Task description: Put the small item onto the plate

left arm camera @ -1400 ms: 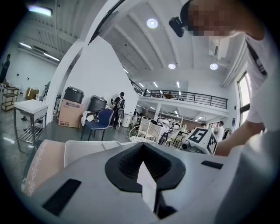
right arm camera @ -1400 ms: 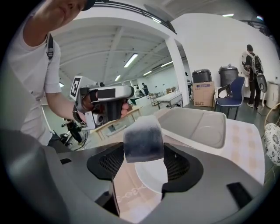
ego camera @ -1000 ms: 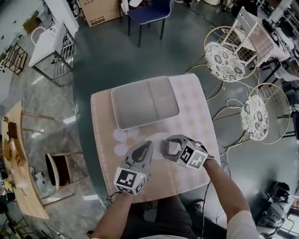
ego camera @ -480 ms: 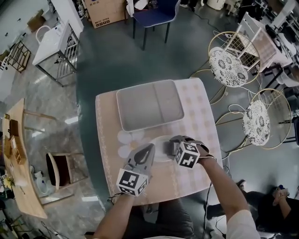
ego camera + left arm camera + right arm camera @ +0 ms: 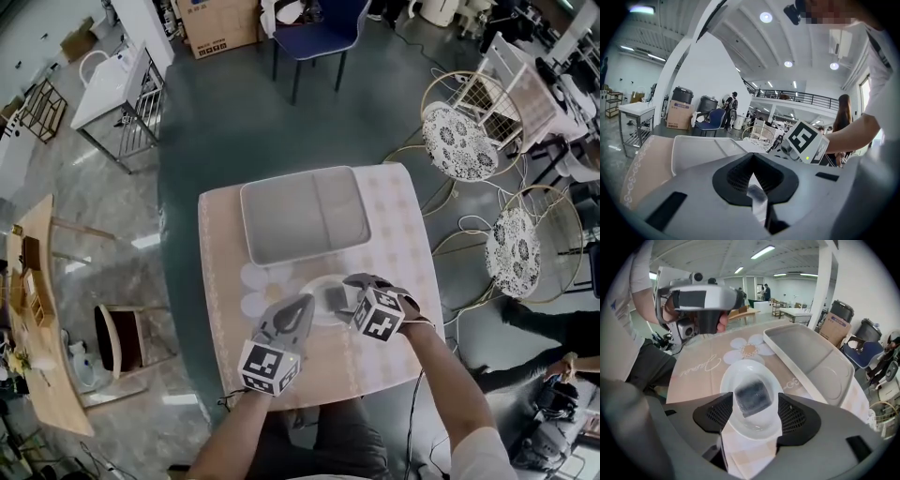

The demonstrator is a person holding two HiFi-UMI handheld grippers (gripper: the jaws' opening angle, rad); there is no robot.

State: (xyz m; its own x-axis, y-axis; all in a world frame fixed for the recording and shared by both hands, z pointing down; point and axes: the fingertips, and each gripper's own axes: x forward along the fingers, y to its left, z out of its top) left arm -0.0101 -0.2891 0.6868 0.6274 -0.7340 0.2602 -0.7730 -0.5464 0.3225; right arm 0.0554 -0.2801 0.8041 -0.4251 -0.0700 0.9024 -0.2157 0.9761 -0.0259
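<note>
Right hand-held gripper [image 5: 754, 404]: jaws held apart, either side of the small item.
Small item [image 5: 752, 396]: laid in the white plate [image 5: 727, 380] on the tabletop [image 5: 693, 369].
Left hand-held gripper [image 5: 753, 180]: jaws pressed together.

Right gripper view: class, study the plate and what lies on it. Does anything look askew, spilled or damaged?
Nothing stands out. The small dark block lies flat inside the white plate, within its rim, between the open jaws of the right hand-held gripper. No spill or break shows.
</note>
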